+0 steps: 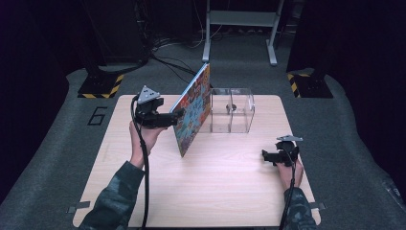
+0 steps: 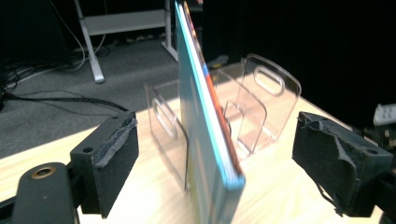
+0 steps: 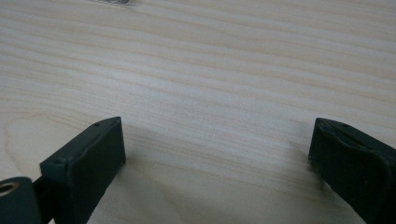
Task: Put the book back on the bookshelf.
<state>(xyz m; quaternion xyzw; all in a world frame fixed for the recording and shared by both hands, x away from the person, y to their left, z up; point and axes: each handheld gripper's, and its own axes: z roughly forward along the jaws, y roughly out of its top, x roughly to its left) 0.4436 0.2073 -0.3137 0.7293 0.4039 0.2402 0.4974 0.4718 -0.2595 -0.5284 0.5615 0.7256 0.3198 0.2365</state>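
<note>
Glossy book (image 1: 194, 110), clear plastic rack (image 1: 232, 111)

Colourful book (image 1: 194, 111) upright against clear rack (image 1: 239, 103)

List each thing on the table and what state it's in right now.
Book: standing on edge, tilted, between the open jaws, pads off it.
Clear divider rack: upright, slots empty.
Left gripper: open.
Right gripper: open, nothing between the jaws, low over the table.
</note>
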